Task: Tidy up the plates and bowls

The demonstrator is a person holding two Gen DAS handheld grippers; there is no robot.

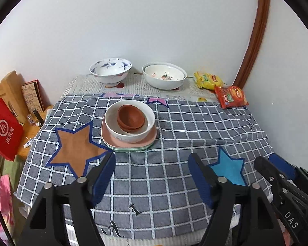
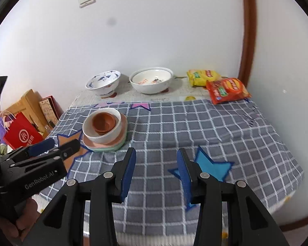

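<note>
- Far left, off the table's edge, a red paper gift bag with a white round logo stands in front of a brown cardboard box and a patterned book-like box.
- The table wears a grey checked cloth with white grid lines, sewn with a brown star at left and a blue star nearer the right.
- The left gripper hangs above the near part of the cloth, its blue-padded jaws spread wide with only cloth showing between them.
- Just beyond it sits the stack: two terracotta-brown small bowls nested inside a white ceramic bowl, which rests on a pink square plate over a pale green plate.
- At the back by the wall, a white bowl with blue crane painting stands to the left of a wide white bowl with red and green print inside; the two stand apart.
- The right gripper is held over the cloth beside the blue star, its jaws partly parted and gripping nothing.
- In the far right corner lie a yellow snack packet and a red snack packet, the red one overlapping the cloth's edge.
</note>
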